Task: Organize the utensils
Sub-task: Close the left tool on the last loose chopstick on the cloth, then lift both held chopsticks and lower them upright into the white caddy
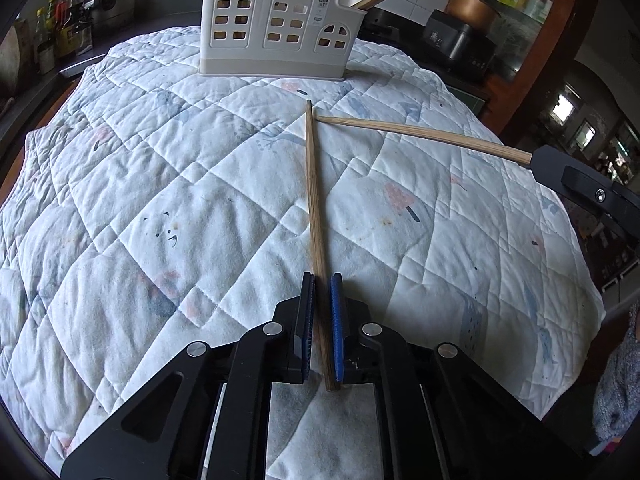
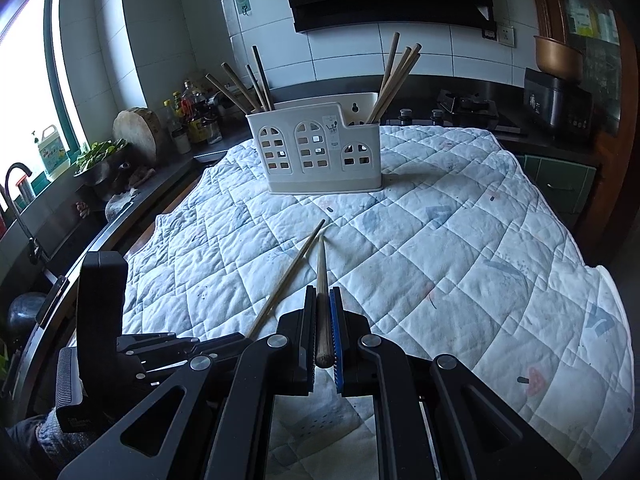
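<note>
Both claws, left gripper (image 1: 322,280) and right gripper (image 2: 323,292), each clamp one chopstick (image 1: 316,200); crossed tips may snag and twist loose before your holder (image 1: 276,24).

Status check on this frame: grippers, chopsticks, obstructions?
Left gripper shut on one chopstick. Right gripper shut on another chopstick. Tips nearly meeting. Holder ahead, unobstructed.

Utensil holder (image 2: 322,151) stands on quilt (image 2: 460,240), behind two chopsticks (image 1: 316,208).
</note>
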A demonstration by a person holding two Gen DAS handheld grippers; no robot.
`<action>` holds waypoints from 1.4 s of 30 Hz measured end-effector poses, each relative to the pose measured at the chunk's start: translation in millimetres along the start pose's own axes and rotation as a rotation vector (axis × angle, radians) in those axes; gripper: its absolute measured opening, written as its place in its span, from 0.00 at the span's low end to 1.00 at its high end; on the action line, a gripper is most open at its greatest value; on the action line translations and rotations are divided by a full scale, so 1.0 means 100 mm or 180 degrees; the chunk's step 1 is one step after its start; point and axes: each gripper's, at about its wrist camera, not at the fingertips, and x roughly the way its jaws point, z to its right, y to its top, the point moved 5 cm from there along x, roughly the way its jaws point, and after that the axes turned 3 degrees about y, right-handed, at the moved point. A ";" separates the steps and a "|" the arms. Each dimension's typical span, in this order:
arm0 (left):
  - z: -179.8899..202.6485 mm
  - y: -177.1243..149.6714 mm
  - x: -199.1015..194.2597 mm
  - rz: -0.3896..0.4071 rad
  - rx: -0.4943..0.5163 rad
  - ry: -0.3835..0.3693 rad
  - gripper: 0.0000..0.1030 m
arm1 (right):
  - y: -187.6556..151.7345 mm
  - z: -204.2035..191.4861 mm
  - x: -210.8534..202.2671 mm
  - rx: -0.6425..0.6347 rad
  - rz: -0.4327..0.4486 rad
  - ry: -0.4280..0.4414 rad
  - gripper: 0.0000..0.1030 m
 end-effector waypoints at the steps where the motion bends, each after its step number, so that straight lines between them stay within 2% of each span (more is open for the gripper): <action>1: -0.01 0.00 0.00 -0.0012 -0.0027 -0.0022 0.09 | 0.00 -0.01 0.00 -0.0005 -0.0002 -0.0002 0.06; 10: -0.02 0.03 -0.05 0.0061 0.0013 0.0016 0.06 | 0.07 -0.04 -0.02 -0.0042 0.0022 -0.0030 0.06; 17: -0.22 0.22 -0.34 0.0313 -0.0009 0.0083 0.06 | 0.21 0.01 -0.10 -0.0035 0.0122 -0.0081 0.06; 25: -0.30 0.59 -0.68 0.0650 0.0105 0.0109 0.05 | 0.41 -0.02 -0.12 -0.0085 0.0197 -0.0075 0.06; 29: -0.32 0.76 -0.82 0.0809 0.0175 0.0125 0.05 | 0.54 -0.01 -0.10 -0.0056 0.0194 -0.0015 0.06; 35: -0.34 0.95 -0.93 0.0907 0.0270 0.0114 0.05 | 0.77 -0.03 -0.04 -0.0117 0.0142 0.0046 0.06; 42: -0.35 1.30 -1.10 0.1018 0.0270 0.0001 0.05 | 1.25 0.03 -0.12 -0.0115 0.0220 0.0121 0.06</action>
